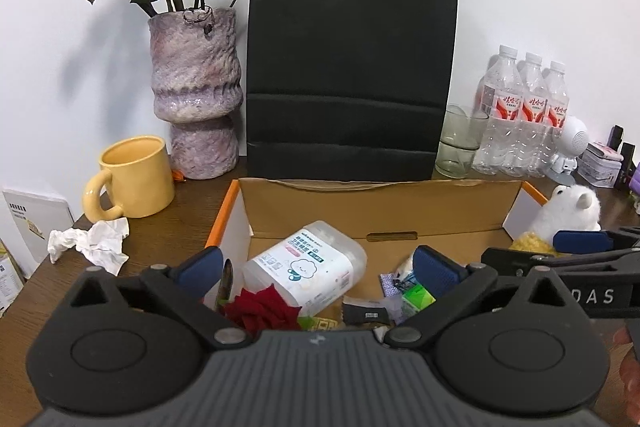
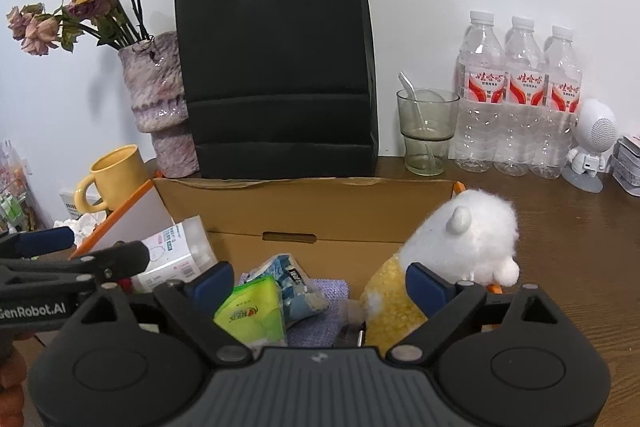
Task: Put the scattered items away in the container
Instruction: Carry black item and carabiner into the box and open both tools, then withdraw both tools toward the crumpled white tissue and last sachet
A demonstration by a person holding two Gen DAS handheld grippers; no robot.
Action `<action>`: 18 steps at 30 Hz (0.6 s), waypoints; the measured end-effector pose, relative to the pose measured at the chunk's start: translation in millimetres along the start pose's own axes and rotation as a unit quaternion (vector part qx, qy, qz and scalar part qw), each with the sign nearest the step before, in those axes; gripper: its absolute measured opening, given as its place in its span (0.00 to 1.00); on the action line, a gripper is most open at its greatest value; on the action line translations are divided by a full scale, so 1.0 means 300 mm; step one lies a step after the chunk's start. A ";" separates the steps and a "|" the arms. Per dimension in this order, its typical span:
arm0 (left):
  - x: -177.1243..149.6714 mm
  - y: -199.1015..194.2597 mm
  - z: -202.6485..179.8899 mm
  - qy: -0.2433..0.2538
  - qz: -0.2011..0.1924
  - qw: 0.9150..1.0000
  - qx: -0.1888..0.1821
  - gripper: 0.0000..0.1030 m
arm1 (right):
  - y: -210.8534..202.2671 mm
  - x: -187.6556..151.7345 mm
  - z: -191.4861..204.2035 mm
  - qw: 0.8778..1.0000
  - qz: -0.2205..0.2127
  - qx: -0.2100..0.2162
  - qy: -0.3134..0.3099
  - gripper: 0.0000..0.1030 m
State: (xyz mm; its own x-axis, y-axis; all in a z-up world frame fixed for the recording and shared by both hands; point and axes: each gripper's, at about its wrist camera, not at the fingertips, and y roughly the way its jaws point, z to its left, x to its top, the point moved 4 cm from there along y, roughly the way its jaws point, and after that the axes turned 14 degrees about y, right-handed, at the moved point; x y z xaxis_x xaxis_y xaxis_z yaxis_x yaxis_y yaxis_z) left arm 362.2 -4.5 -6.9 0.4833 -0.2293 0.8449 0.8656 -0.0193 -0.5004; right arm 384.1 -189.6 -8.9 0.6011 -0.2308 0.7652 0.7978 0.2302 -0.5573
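The open cardboard box (image 1: pixel 376 211) holds a clear cotton swab tub (image 1: pixel 308 267), a red rose (image 1: pixel 262 311), snack packets (image 1: pixel 404 291) and a green tissue pack (image 2: pixel 250 311). A white and yellow plush toy (image 2: pixel 452 259) leans at the box's right end; it also shows in the left wrist view (image 1: pixel 572 211). My left gripper (image 1: pixel 318 263) is open over the box, above the tub and rose, holding nothing. My right gripper (image 2: pixel 320 283) is open over the box's right part, the plush against its right finger. A crumpled tissue (image 1: pixel 94 243) lies on the table left of the box.
A yellow mug (image 1: pixel 132 179), a purple vase (image 1: pixel 196 95) with dried roses, a black paper bag (image 1: pixel 348 67), a glass (image 2: pixel 426 131) with a spoon, three water bottles (image 2: pixel 520 95) and a white robot figure (image 2: pixel 592 143) stand behind the box on the wooden table.
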 end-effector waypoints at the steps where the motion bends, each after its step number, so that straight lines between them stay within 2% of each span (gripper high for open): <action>1: 0.000 -0.002 0.000 0.000 0.000 1.000 0.000 1.00 | -0.004 0.000 -0.001 1.000 0.000 0.001 0.002 0.90; 8: -0.002 -0.048 0.016 -0.005 -0.007 1.000 0.008 1.00 | -0.076 0.004 0.013 1.000 -0.019 0.013 0.001 0.91; 13: -0.011 -0.119 0.048 -0.024 -0.018 1.000 0.005 1.00 | -0.182 -0.014 0.035 0.999 -0.046 0.023 -0.016 0.91; 18: -0.032 -0.211 0.086 -0.043 -0.035 0.998 0.005 1.00 | -0.302 -0.049 0.020 0.997 -0.072 0.030 -0.006 0.91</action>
State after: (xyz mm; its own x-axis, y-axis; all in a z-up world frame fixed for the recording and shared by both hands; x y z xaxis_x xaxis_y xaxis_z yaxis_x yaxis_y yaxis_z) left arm 306.2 24.0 21.6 0.4300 -0.1441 0.8913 0.8989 -0.0233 -0.4374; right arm 302.8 -201.3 32.3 0.4792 -0.2549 0.8399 0.8716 0.2508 -0.4212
